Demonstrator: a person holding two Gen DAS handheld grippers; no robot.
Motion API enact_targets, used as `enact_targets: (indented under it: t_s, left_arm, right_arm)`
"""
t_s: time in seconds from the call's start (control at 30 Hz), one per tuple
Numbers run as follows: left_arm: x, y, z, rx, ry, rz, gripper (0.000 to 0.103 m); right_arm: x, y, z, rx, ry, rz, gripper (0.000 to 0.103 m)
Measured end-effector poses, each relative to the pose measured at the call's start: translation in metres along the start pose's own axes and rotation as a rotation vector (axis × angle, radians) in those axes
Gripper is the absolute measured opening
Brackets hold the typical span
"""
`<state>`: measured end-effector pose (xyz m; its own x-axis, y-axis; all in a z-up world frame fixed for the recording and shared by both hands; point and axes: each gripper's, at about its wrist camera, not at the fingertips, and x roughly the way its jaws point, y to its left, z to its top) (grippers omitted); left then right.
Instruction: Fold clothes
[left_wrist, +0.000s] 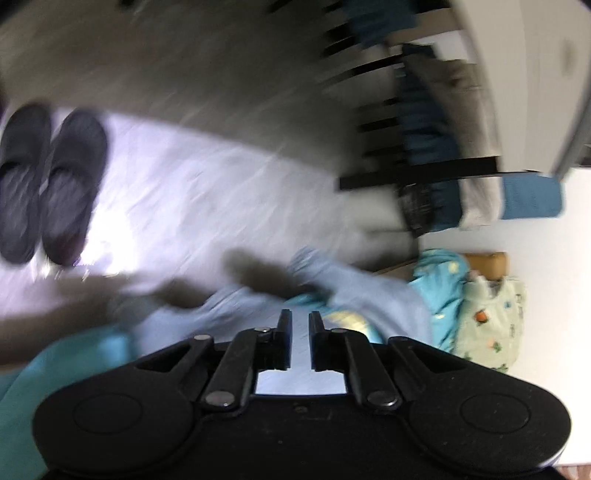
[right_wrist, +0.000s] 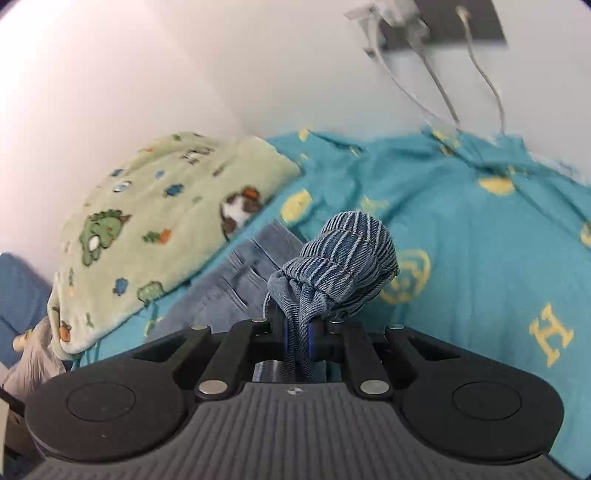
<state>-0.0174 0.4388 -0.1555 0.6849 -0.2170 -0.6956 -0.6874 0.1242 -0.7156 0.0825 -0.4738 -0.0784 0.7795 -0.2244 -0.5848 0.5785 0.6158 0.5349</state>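
- My right gripper (right_wrist: 298, 338) is clamping a bunched fold of jeans (right_wrist: 340, 254); the denim is bulging above my fingers (right_wrist: 317, 338).
- The rest of the jeans is lying on the teal sheet (right_wrist: 480, 240), beside a green blanket (right_wrist: 155, 221).
- My left gripper (left_wrist: 300, 317) is hanging with jaws slightly parted, holding nothing, over pale blue cloth (left_wrist: 369, 295).
- Slippers (left_wrist: 48, 184) are sitting on the floor; this view is blurring.

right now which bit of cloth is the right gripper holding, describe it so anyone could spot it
On the teal bedspread with yellow prints, right of the green dinosaur blanket, lies blue denim. The right gripper pinches a bunched, ribbed-looking denim hem; unlike the flat denim behind it, it stands up in a rounded wad.
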Motion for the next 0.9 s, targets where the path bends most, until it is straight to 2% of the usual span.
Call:
enact_targets:
  t_s: [0.03,0.1,0.23,0.3,0.37,0.43,0.57,0.73,0.83,0.9]
  left_arm:
    - [0.001,0.01,-0.001,-0.023,0.022,0.007,0.017]
    - [0.002,0.032,-0.005,-0.069,0.054,0.026,0.037]
    - [0.01,0.068,-0.01,-0.163,0.118,0.043,0.045]
    - [0.016,0.075,-0.012,-0.171,0.14,0.023,0.052]
    - [0.024,0.077,-0.015,-0.16,0.153,-0.001,0.053]
    - [0.024,0.056,-0.011,-0.134,0.121,-0.024,0.049]
    - [0.023,0.007,-0.001,-0.079,0.044,-0.07,0.005]
    - [0.022,-0.055,0.011,-0.009,-0.053,-0.128,0.002]
    - [0.021,-0.091,0.019,0.033,-0.111,-0.162,0.002]
    - [0.008,-0.13,0.022,0.072,-0.134,-0.229,0.002]
  right_arm:
    - [0.002,-0.002,-0.002,0.014,0.009,-0.012,0.01]
    - [0.001,-0.002,-0.005,0.029,0.015,-0.028,0.01]
    - [-0.003,-0.003,-0.01,0.04,0.011,-0.045,0.01]
    - [-0.004,-0.002,-0.011,0.032,0.012,-0.054,0.01]
    - [-0.005,0.0,-0.012,0.022,0.012,-0.062,0.01]
    - [-0.005,0.001,-0.012,0.023,0.013,-0.067,0.01]
    - [-0.004,0.009,-0.007,0.018,0.018,-0.08,0.01]
    - [0.001,0.044,0.012,-0.022,0.022,-0.101,0.009]
    - [0.008,0.066,0.034,0.032,0.041,-0.074,0.009]
    - [0.01,0.08,0.05,0.075,0.05,-0.038,0.009]
